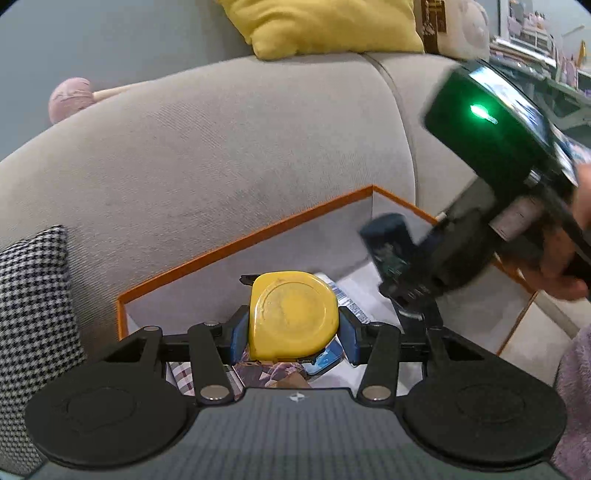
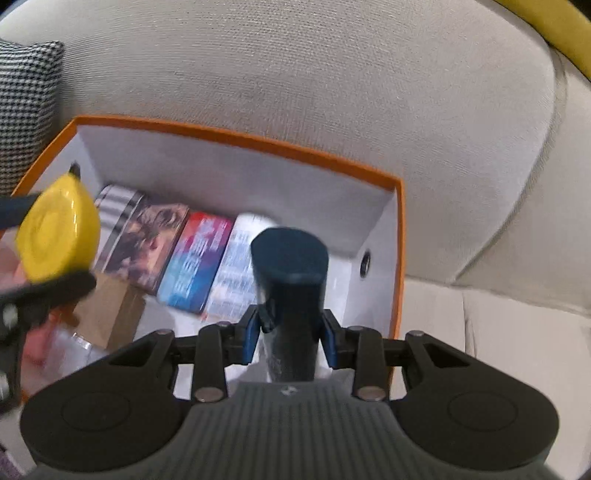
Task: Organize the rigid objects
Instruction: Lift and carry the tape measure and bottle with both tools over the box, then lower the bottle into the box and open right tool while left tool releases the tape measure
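A yellow rounded tape-measure case [image 1: 293, 317] sits between the blue pads of my left gripper [image 1: 294, 332], which is shut on it. It hangs over the near left part of a white box with an orange rim [image 1: 240, 240]. My right gripper [image 2: 290, 332] is shut on a dark teal cylinder [image 2: 290, 273], held upright over the right half of the same box [image 2: 258, 140]. In the left wrist view the cylinder [image 1: 388, 236] shows blurred at the right. From the right wrist the yellow case [image 2: 59, 240] appears at the left edge.
Several flat printed packs [image 2: 199, 258] and a brown carton [image 2: 107, 314] lie in the box. The box stands on a grey sofa [image 1: 221, 147], with a houndstooth cushion [image 1: 33, 314] to its left and a yellow cushion [image 1: 325, 26] above. A hand [image 1: 565, 280] holds the right gripper.
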Available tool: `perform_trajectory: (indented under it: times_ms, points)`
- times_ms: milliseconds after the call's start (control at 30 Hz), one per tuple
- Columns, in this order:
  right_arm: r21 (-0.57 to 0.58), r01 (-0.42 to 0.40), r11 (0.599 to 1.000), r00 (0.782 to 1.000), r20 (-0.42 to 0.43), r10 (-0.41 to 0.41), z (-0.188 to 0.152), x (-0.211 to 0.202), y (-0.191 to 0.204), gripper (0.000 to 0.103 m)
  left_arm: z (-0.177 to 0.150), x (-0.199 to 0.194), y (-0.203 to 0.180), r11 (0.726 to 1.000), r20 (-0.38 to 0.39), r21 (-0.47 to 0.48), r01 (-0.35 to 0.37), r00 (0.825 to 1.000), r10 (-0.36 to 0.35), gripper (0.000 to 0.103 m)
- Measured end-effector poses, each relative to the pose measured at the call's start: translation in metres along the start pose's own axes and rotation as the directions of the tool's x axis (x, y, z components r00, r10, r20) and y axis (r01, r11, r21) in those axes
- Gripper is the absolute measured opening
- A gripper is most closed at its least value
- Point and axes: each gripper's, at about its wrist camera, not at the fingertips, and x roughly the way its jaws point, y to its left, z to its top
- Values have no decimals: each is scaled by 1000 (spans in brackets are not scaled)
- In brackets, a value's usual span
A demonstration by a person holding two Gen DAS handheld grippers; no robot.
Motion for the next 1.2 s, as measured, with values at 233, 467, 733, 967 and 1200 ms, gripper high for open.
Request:
perform_trajectory:
  times_ms: [233, 467, 733, 967, 1200]
  points:
    - [-93, 32, 995, 999, -41, -36, 21, 23, 2, 36, 3, 19, 1, 1000, -34, 10, 26, 999, -26, 56]
    - [-159, 27, 987, 998, -47, -35, 23, 26, 4, 38, 3, 28, -7, 999, -57, 19, 39, 998, -38, 56]
    - [-157, 13, 987, 999, -28, -18, 18, 12, -8, 40, 12, 33, -20, 997, -81, 52, 61, 995, -57, 56]
    - [-294, -54, 954, 997, 45, 70, 13, 7, 3, 35, 14, 39, -26, 997, -120, 58, 58, 991, -51, 56]
    - [-493, 0, 870, 987, 142, 80, 25, 22, 30, 35, 7, 49, -25, 997, -146, 61, 44, 989, -34, 56]
